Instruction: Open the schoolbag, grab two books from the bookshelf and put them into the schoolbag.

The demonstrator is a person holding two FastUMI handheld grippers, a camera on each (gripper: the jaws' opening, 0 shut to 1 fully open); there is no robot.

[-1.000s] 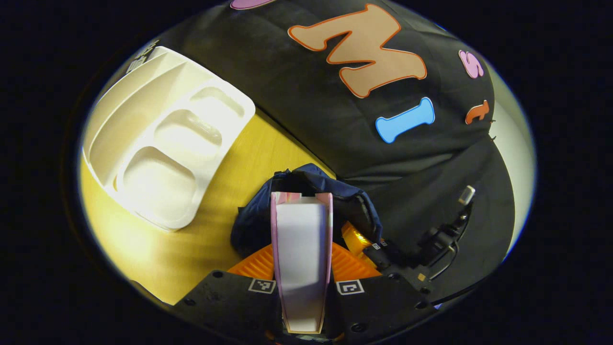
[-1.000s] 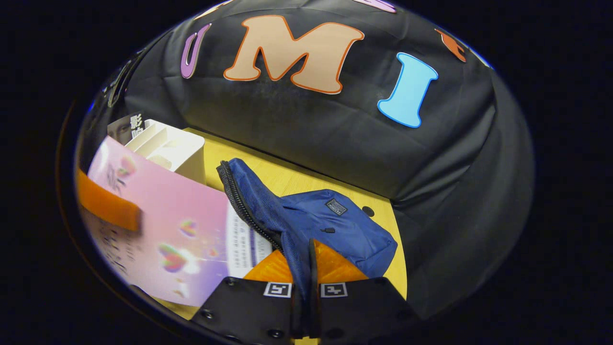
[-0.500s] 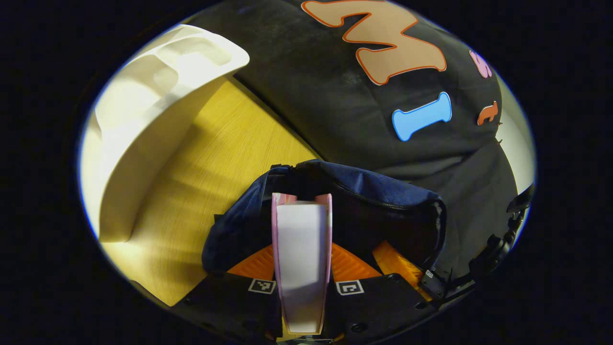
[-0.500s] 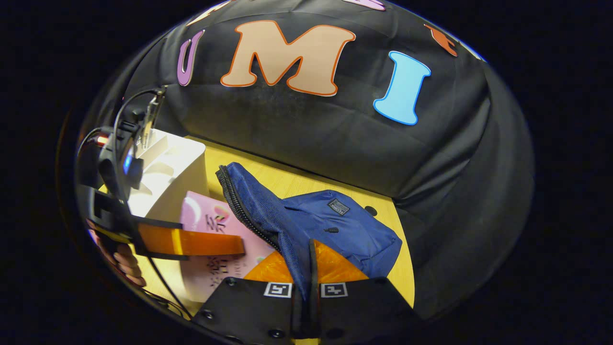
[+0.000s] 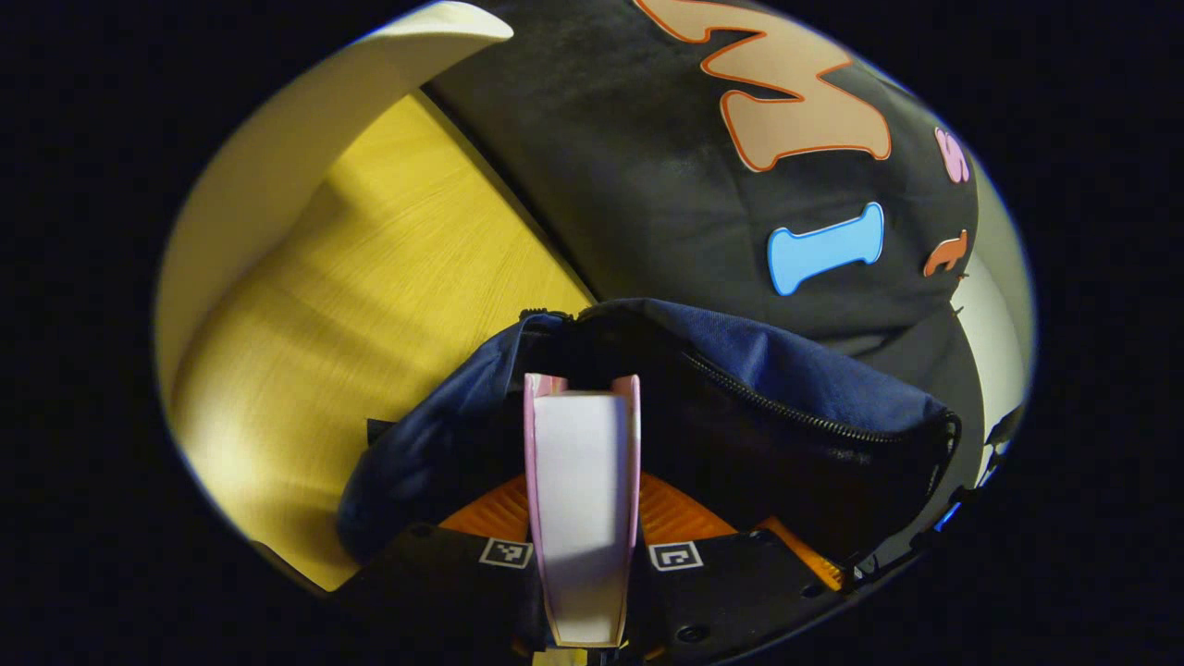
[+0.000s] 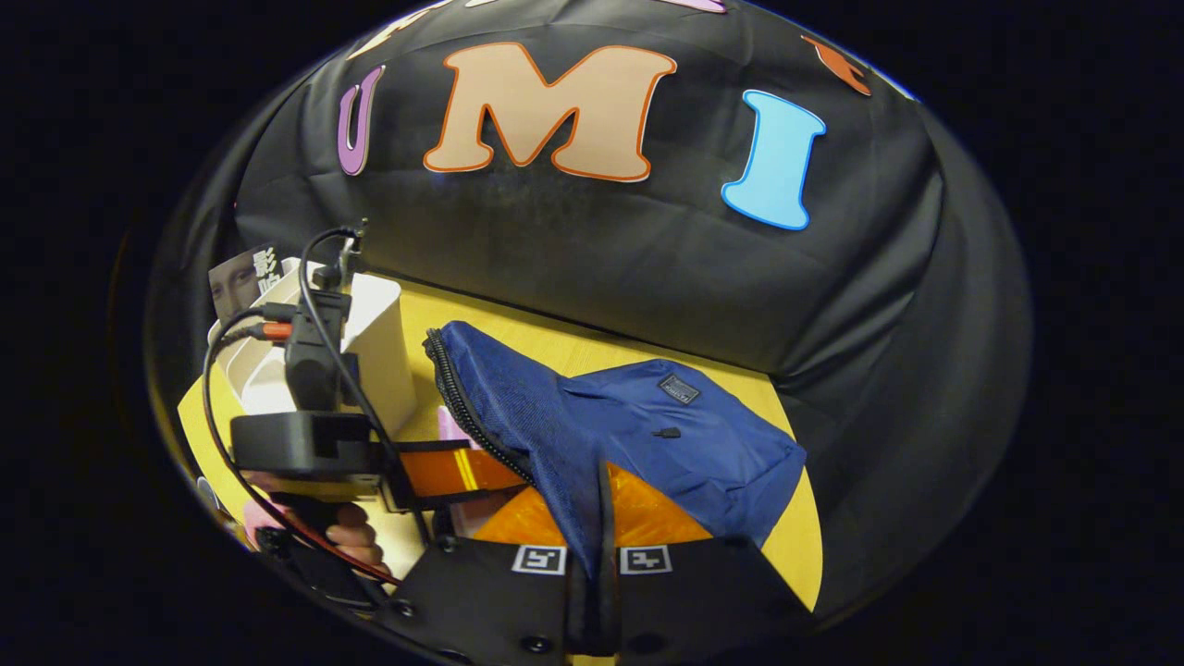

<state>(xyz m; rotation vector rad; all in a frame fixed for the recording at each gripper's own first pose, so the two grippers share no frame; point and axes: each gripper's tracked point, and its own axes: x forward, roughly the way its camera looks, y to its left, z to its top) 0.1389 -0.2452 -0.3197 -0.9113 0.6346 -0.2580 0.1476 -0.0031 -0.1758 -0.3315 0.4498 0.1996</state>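
Note:
The navy blue schoolbag (image 6: 675,444) lies on the yellow table, its zipped mouth held up. My right gripper (image 6: 601,495) is shut on the bag's opening flap, the cloth pinched between its orange fingers. A pink-covered book (image 5: 581,481), white page edge towards the camera, is clamped in my left gripper (image 5: 583,476). The book's far end reaches into the bag's dark mouth (image 5: 740,435). In the right gripper view the left gripper (image 6: 310,444), held by a hand (image 6: 356,541), has its orange finger (image 6: 453,469) at the bag's zip edge, where a pink sliver of the book (image 6: 450,428) shows.
The white bookshelf (image 6: 384,347) stands left of the bag, with another book (image 6: 242,277) behind it. In the left gripper view its white wall (image 5: 277,176) curves along the upper left. Bare yellow table (image 5: 370,305) lies between shelf and bag. The black cloth wall rises right behind.
My left gripper has carried the pink book forward and down into the bag's mouth, away from the bookshelf. The right gripper has kept its hold on the flap, lifting it slightly.

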